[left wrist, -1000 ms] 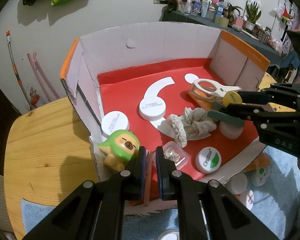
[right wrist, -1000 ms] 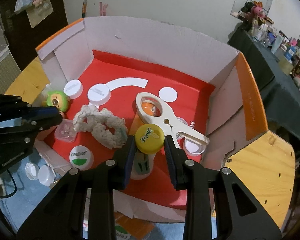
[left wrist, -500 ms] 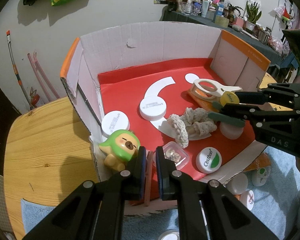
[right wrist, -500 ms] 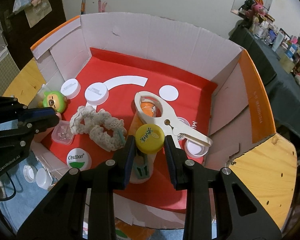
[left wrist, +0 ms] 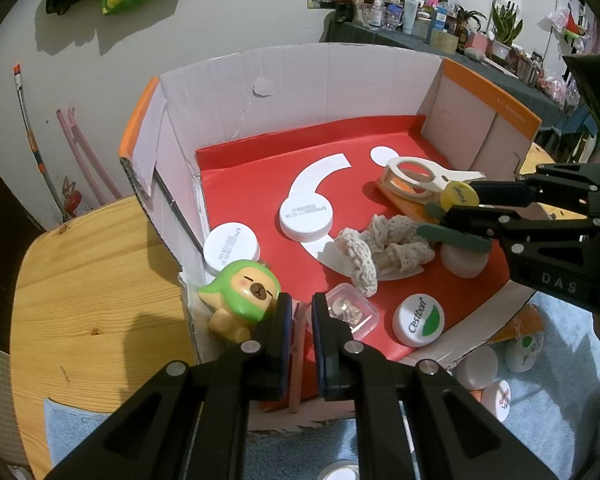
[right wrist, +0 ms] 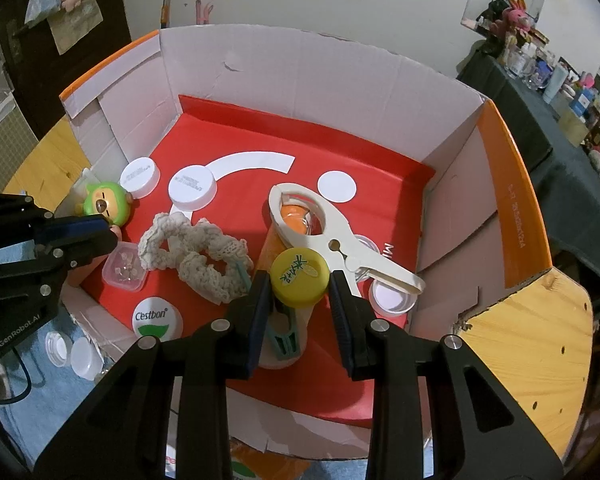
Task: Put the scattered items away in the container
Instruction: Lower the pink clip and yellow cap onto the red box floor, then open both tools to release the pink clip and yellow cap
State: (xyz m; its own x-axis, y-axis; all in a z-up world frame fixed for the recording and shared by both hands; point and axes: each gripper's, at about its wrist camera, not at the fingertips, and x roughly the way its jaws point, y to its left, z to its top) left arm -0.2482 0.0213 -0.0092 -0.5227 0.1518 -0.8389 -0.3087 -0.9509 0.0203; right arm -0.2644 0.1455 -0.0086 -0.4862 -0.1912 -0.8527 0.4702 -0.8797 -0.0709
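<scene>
Right wrist view, lower centre: right gripper [right wrist: 298,280] clamped on a round yellow cap [right wrist: 299,270], held above the red floor of the cardboard box [right wrist: 300,64]. Directly beneath the cap, a pale cylinder with a teal peg across it; cannot tell whether cap and cylinder are 1 item. Just right of the cap, a large cream clip [right wrist: 340,236]; to its left, a lace scrunchie [right wrist: 188,248], a small clear case [right wrist: 124,266] and a Cestbon lid [right wrist: 153,316]. At mid left, the green toy [right wrist: 106,204] against the box wall beside 2 white lids. Left wrist view, bottom centre: left gripper [left wrist: 300,316] with jaws drawn together at the low front edge of the box, a thin pinkish strip in the narrow gap; cannot tell whether pinched or merely behind. Lower left of the right wrist view: several loose lids [right wrist: 80,356] outside on the blue cloth, not yet tidied. Likely next: letting the cap go inside the box. Risks: smooth round rim slipping sideways from the flat pads; a release onto the cream clip or the cylinder sending the cap bouncing; rolling out over the flattened front wall; a lowering finger snagging the scrunchie and dragging it along.
</scene>
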